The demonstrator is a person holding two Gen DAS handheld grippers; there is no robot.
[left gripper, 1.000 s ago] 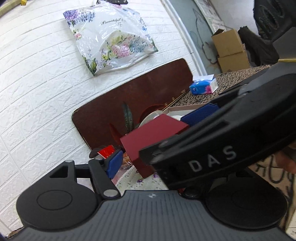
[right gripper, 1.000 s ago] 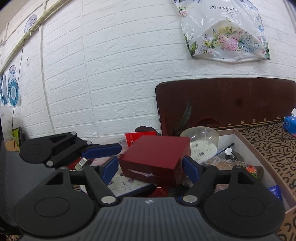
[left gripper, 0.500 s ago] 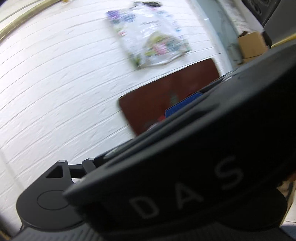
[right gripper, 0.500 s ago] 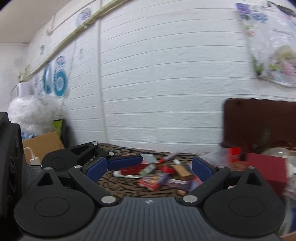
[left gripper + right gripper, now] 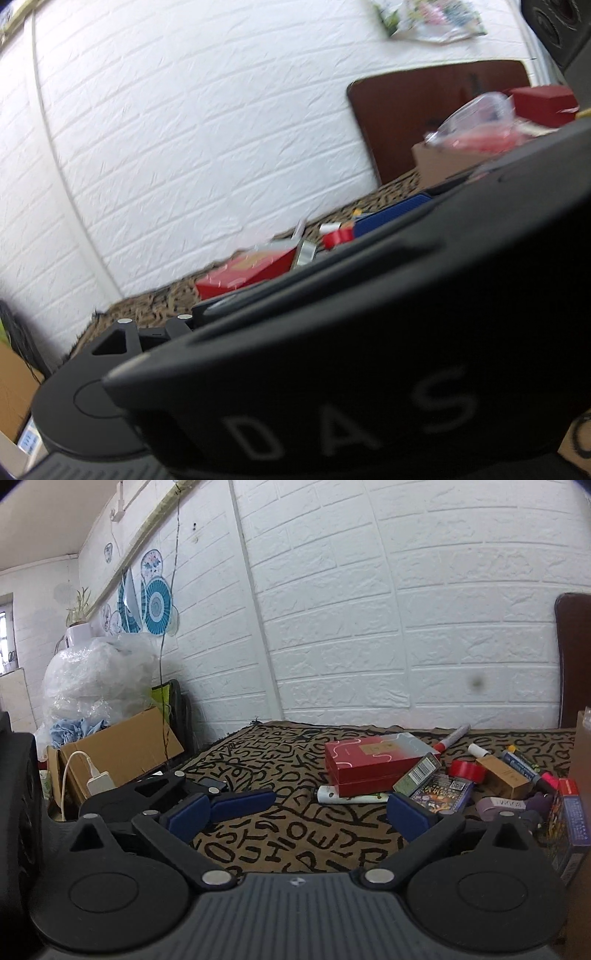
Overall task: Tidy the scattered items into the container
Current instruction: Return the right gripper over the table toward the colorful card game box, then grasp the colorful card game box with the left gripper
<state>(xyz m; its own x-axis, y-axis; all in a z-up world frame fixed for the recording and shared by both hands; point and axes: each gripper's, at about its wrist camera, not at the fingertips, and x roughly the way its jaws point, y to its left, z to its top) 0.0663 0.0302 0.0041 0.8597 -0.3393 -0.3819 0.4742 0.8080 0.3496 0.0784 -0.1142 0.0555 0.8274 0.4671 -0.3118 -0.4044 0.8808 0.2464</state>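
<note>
Right wrist view: right gripper (image 5: 295, 808) fingers opening, empty. The red box (image 5: 373, 766) lies ahead, slightly right, long axis crosswise to the fingers, amid clutter on the table (image 5: 280, 834). Left gripper (image 5: 221, 799), open and empty, sits left, farther from the box. Container (image 5: 428, 166) far right.

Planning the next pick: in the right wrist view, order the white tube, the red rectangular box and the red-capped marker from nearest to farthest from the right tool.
1. White tube, lying just beyond the right tool.
2. Red rectangular box, behind the tube.
3. Red-capped marker, farthest, toward the wall, right.
</note>
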